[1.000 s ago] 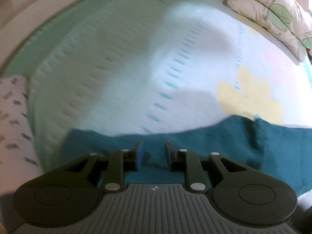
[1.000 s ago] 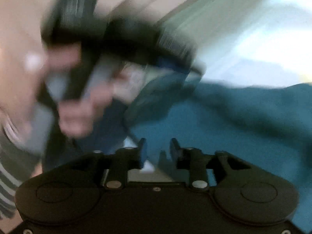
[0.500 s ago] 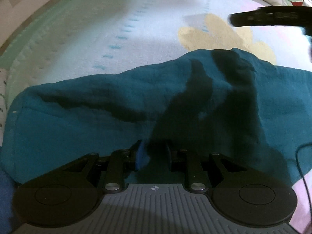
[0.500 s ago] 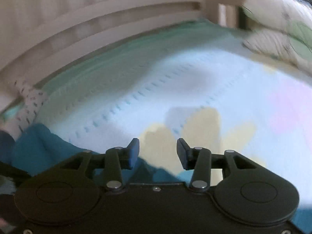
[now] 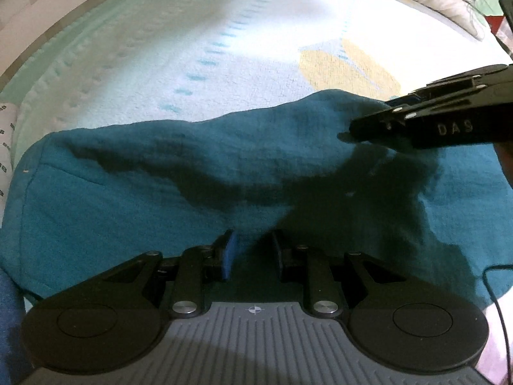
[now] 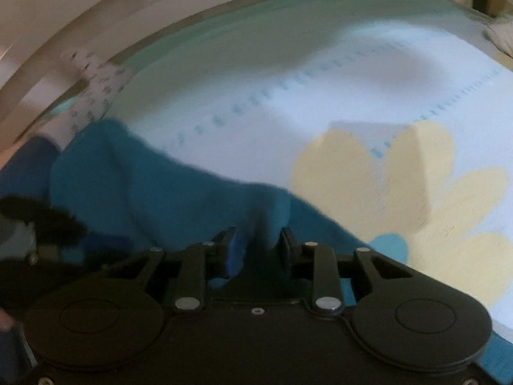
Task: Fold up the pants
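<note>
Lying across the bed (image 5: 224, 48), the pants (image 5: 160, 192) sit near the yellow flower print (image 5: 346, 64), hem end toward the rail. Left claw (image 5: 251, 250) is part-spread with cloth between its pads, probably anchoring the near edge. Right claw (image 6: 258, 245) has just been closing around a raised ridge of pants, likely gathering it for the fold; a firm pinch is unclear.

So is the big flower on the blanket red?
No, the flower printed on the blanket is pale yellow, lying just past the teal pants.
</note>
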